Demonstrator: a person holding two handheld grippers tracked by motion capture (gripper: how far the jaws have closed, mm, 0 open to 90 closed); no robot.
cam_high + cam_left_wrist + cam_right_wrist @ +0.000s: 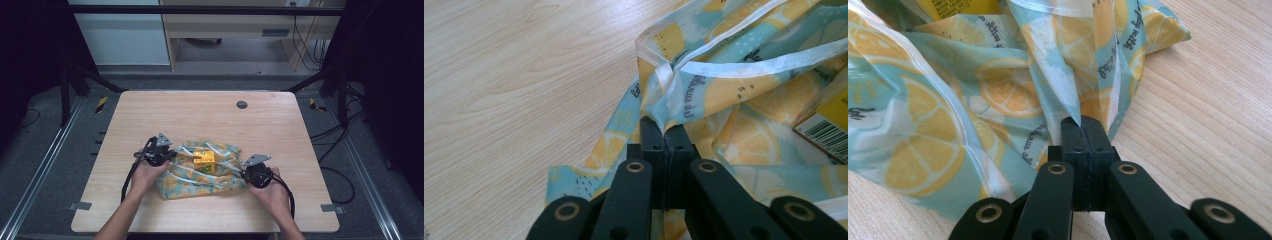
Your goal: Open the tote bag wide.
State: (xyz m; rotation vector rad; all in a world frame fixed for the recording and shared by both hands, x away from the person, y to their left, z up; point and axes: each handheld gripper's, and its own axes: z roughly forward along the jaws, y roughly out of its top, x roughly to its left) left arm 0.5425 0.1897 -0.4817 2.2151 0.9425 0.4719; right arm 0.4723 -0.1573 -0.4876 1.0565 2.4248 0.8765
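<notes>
Lemon-printed teal-and-yellow plastic bag [202, 172] sags between both tools, thin and slippery; left gripper [665, 131] and right gripper [1082, 125] each pinch a white-hemmed edge, the sensible hold, yellow box [204, 161] inside.

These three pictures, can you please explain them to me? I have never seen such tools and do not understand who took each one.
A person sits at a wooden table and holds a hand tool in each hand. The high view looks down from above. The other two come from cameras riding on each tool, looking along its black fingers. On the table lies a lemon-print cloth with a yellow box on it. The left gripper and the right gripper are each shut on a fold of the cloth.
</notes>
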